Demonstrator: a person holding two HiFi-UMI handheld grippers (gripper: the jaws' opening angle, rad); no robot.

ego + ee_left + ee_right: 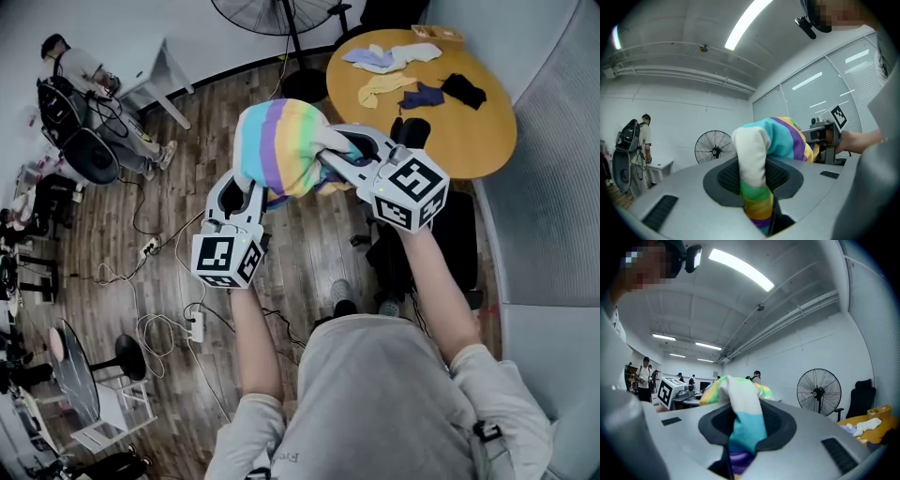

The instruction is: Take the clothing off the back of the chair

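A rainbow-striped garment (281,147) hangs in the air between my two grippers, bunched into a bundle. My left gripper (246,195) is shut on its left end; in the left gripper view the cloth (754,178) is pinched between the jaws. My right gripper (330,161) is shut on the right end, where the cloth (740,427) folds into the jaws in the right gripper view. Both grippers point level. A black office chair (417,225) stands below and right of the bundle, partly hidden by my right arm.
A round wooden table (469,122) at the upper right carries several small cloth items (394,58). A standing fan (281,19) is at the far side. A person (84,75) sits at the upper left. Cables and a power strip (195,326) lie on the wood floor.
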